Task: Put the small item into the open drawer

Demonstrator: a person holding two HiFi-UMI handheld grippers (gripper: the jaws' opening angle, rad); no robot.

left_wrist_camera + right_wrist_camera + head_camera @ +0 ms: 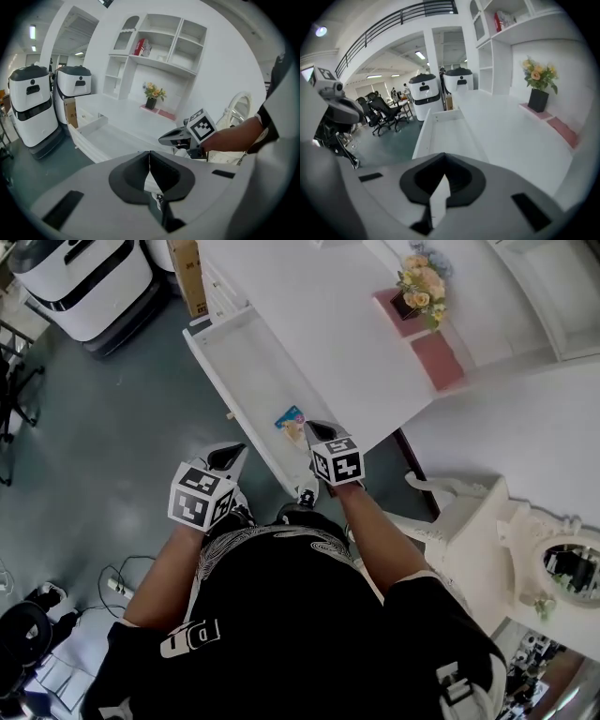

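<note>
two closed, empty claws: the left gripper [231, 456] and right gripper [319, 432] hang by the open drawer [251, 381], where a small packet [291, 417] lies just beside the right one.

In the head view the small item [291, 418] in the drawer [239, 362] meets the tip of the right gripper [317, 430], so whether its edge lies under that tip cannot be told. Its print is too small to read. In the right gripper view the drawer's near part, item included, lies behind the gripper's own grey body, and the red packet [142, 47] on the shelf unit [187, 42] and the far-off people [395, 92] are too small to make out.
</note>
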